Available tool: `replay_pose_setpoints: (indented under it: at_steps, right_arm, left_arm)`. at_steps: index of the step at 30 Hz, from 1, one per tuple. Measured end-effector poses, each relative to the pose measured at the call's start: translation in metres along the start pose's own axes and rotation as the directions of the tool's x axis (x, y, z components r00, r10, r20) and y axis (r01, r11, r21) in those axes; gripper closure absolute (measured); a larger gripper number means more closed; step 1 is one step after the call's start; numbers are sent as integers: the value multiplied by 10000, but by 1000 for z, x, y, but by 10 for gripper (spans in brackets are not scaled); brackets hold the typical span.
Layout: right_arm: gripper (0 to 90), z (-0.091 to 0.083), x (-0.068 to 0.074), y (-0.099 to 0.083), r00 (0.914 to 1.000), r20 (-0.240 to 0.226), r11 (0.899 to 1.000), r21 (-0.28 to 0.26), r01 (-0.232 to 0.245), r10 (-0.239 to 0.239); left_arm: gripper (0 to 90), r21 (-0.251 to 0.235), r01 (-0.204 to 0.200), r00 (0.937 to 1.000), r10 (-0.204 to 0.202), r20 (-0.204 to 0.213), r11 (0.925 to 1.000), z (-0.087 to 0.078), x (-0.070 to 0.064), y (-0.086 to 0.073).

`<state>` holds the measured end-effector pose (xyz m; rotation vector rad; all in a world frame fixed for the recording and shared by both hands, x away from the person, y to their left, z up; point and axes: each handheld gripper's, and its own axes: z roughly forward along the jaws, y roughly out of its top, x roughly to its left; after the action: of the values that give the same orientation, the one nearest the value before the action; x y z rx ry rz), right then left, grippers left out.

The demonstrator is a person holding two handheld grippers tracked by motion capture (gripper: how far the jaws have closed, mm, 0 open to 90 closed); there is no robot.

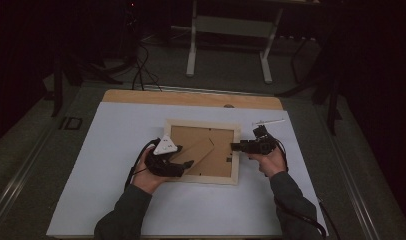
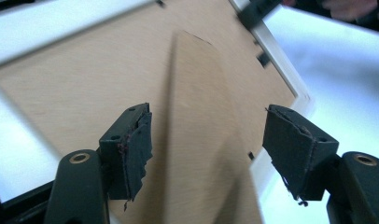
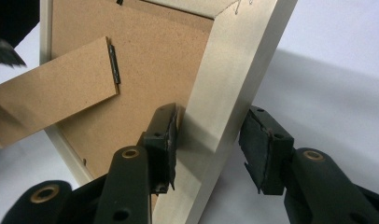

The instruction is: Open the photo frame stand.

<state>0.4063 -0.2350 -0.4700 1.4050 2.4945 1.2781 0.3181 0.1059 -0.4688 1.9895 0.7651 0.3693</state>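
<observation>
A pale wooden picture frame [image 1: 201,124] lies face down on the white mat [image 1: 116,140], its brown backboard [image 1: 223,155] up. An easel stand flap [image 1: 198,150] is hinged to the backboard and points toward the lower left. My left gripper [image 1: 188,164] is over the frame's lower left part, open, its jaws [image 2: 211,135] on either side of the flap [image 2: 197,140] without touching it. My right gripper [image 1: 234,146] is open around the frame's right rail [image 3: 234,70]. Its inner pad [image 3: 171,135] lies against the rail's inside edge, and the outer pad [image 3: 255,144] stands a little off the outside.
A thin pale stick-like tool [image 1: 268,121] lies on the mat beyond the frame's right corner. The mat covers a wooden table, whose bare edge [image 1: 191,98] shows at the back. White desk legs [image 1: 191,50] and cables stand on the dark floor behind.
</observation>
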Motion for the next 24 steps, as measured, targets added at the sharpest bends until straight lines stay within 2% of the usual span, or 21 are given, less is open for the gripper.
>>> replay_pose_setpoints:
  at_steps: [4, 7, 15, 18, 22, 24]
  right_arm:
    - [567, 0, 0, 0, 10000, 16, 10000, -12, 15, -15]
    - [567, -1, 1, 0, 10000, 33, 10000, -20, 40, -40]
    - [567, -2, 2, -1, 9999, 36, 9999, -43, 105, -105]
    - [567, -2, 3, -1, 9999, 44, 9999, -60, 133, -133]
    - [567, -3, 3, -1, 9999, 61, 9999, -67, 158, -157]
    - [567, -3, 4, -1, 9998, 74, 9998, -87, 188, -188]
  left_arm:
    - [338, 168, 453, 9981, -446, -414, 9988, -7, 13, -1]
    - [338, 325, 843, 9945, -821, -651, 9959, -9, 22, -1]
    - [358, 522, 1707, 9795, -1637, -1174, 9839, -13, 46, 0]
    - [358, 630, 2083, 9726, -1999, -1190, 9760, -14, 56, 1]
    - [359, 856, 2810, 9583, -2745, -801, 9559, -10, 68, 0]
    - [363, 989, 2930, 9552, -2867, -737, 9510, -8, 72, -1]
